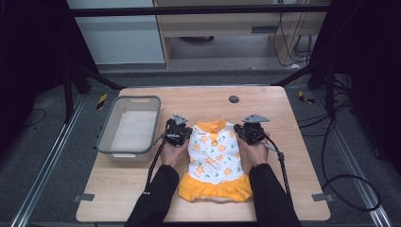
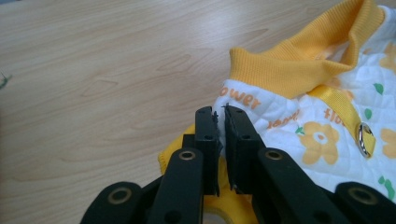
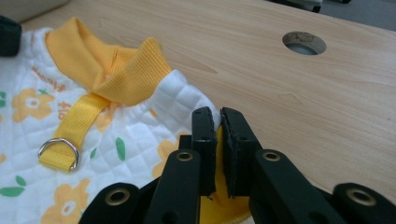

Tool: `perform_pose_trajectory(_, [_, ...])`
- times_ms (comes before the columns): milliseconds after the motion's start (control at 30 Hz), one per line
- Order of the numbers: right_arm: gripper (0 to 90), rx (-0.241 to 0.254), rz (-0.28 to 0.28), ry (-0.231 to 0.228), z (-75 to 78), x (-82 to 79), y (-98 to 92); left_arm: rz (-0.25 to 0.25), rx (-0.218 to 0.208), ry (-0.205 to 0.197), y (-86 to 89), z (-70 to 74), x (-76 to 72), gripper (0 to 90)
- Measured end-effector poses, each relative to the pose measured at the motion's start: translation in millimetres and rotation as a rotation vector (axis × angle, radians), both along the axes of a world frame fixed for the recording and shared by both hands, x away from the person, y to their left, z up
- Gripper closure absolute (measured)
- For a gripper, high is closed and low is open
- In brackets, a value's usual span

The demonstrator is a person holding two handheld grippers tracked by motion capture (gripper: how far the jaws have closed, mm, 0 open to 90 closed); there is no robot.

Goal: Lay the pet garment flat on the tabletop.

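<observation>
Wooden table point(image 1: 142, 189) under a dark frame rig, floor and cables around it. Nearest the person lies a small pet dress point(image 1: 216, 158): white quilted body with orange flowers and green leaves, orange ruffle hem toward the person, orange ribbed collar away from them. It lies flat at table centre, between the two hands. An orange strap with a metal D-ring point(image 3: 58, 153) runs down from the collar; orange lettering is printed near the neck.

Left gripper point(image 2: 220, 116) sits at the dress's left shoulder, jaws nearly together, pinching the white quilted edge and the orange cuff. Right gripper point(image 3: 218, 119) sits at the right shoulder, jaws likewise pressed in, pinching the sleeve edge, orange fabric between them.

Left of the dress stands a grey plastic bin point(image 1: 107, 128), rectangular; inside looks pale and bare. Farther back, a round hole point(image 1: 233, 99) in the tabletop.
</observation>
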State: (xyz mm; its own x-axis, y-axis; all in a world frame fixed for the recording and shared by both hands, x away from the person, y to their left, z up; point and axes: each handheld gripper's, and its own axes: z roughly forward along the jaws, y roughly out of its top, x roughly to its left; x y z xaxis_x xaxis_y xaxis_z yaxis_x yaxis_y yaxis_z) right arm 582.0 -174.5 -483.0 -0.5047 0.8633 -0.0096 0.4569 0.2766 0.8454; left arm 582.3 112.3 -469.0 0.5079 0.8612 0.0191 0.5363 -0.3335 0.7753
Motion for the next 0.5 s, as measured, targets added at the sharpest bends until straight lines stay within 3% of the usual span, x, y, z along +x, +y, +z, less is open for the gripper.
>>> perform_pose_trajectory(67, [80.6, -0.029, -0.009, 0.017, -1.8, 2.9, 1.8, 0.005, 0.022, 0.009, -2.3, -2.6, 3.2, 80.5])
perform_pose_trajectory(133, [76.8, -0.027, -0.02, 0.028, -1.9, 3.2, 1.9, 0.01, 0.012, 0.038, -1.6, -5.6, 5.1, 76.7])
perform_pose_trajectory(167, [74.8, -0.025, -0.024, 0.023, -0.3, 2.3, 0.8, 0.013, -0.004, 0.052, 0.3, -5.6, 5.3, 73.9])
perform_pose_trajectory(200, [70.4, -0.003, -0.031, 0.025, 5.3, 0.0, -3.2, 0.014, -0.051, 0.058, 4.1, -3.5, 4.3, 69.2])
perform_pose_trajectory(333, [69.5, 0.003, -0.028, -0.007, 18.4, -5.9, -10.2, -0.001, -0.074, 0.035, 8.4, 5.4, 0.6, 66.7])
perform_pose_trajectory(367, [70.7, 0.028, -0.025, -0.017, 30.9, -14.2, -14.7, -0.016, -0.079, 0.01, 9.8, 12.1, -2.3, 66.7])
perform_pose_trajectory(500, [74.5, 0.051, -0.002, -0.025, 45.1, -30.5, -16.5, -0.052, -0.088, 0.011, 7.3, 16.0, -6.1, 68.9])
